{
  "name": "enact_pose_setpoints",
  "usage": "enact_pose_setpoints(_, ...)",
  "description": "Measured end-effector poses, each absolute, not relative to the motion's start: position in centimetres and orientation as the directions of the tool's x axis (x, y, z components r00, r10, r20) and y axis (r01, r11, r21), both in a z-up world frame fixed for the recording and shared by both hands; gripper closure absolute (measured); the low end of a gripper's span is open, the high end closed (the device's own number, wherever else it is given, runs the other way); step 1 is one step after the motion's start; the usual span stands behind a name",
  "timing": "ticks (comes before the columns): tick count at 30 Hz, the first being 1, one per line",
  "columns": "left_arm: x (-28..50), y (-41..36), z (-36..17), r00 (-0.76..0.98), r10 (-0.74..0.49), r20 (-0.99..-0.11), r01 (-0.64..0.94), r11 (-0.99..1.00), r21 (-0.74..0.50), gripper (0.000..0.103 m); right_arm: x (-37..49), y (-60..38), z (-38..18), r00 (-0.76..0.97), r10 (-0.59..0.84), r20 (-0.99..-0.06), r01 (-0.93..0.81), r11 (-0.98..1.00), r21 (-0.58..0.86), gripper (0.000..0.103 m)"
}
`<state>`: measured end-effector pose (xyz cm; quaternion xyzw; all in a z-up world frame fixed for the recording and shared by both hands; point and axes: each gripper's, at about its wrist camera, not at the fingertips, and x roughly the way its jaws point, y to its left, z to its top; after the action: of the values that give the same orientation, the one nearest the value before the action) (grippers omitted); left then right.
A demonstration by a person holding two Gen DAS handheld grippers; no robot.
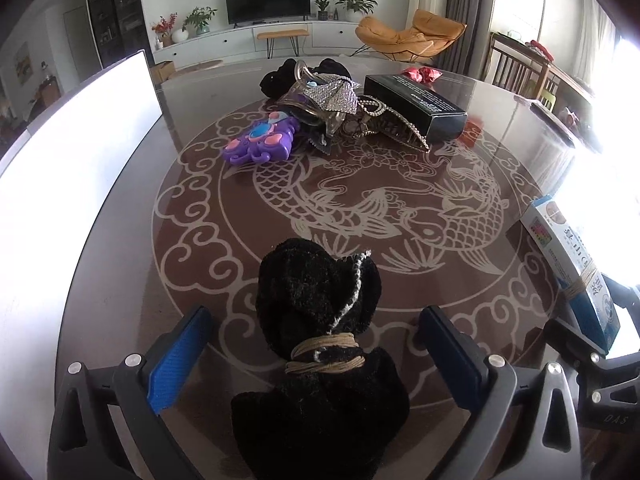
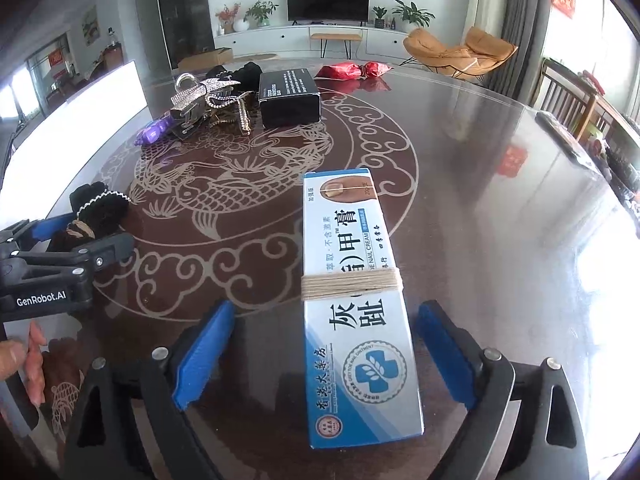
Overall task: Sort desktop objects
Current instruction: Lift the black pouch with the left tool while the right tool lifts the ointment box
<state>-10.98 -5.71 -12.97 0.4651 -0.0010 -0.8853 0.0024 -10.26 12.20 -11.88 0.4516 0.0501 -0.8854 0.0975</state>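
1. Left wrist view: my left tongs (image 1: 316, 354) are spread wide. The black plush bundle (image 1: 320, 320) lies on the table (image 1: 120, 240) between the pads, touching neither blue pad (image 1: 180, 356). I read it as set down here, not gripped.
2. Its long axis runs along the fingers, away from the camera. The twine wrap (image 1: 326, 352) sits about level with the pads.
3. The unsorted pile sits well ahead of the tips: purple toy (image 1: 262, 140), rhinestone clips (image 1: 332, 96), black box (image 1: 416, 104). The near side looks like my sorted zone.
4. Right wrist view: my right tongs (image 2: 324, 354) are also spread. The ointment box (image 2: 356, 300) lies flat between the pads with a gap on both sides.
5. Box long axis runs along the fingers, tilted slightly left at the far end, printed face up, twine band mid-length.
6. Left tongs sit well off to the left, bundle between them.
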Motion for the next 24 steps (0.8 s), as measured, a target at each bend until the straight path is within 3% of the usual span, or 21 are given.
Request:
enact_pose_setpoints(1, -11.3, -5.8, -12.9, -0.567, -0.001, -0.824, -0.007, -1.0, 0.005, 0.0, -10.4, 12.1, -12.0, -0.564, -0.13, -0.815, 0.223, -0.975, 0.001, 0.0)
enact_pose_setpoints(24, -12.4, -6.4, -13.0, -0.581, -0.022, -0.814, 0.034, -0.999, 0.003, 0.0, -10.5, 12.0, -12.0, -0.558, -0.128, -0.82, 0.228, -0.974, -0.003, 0.0)
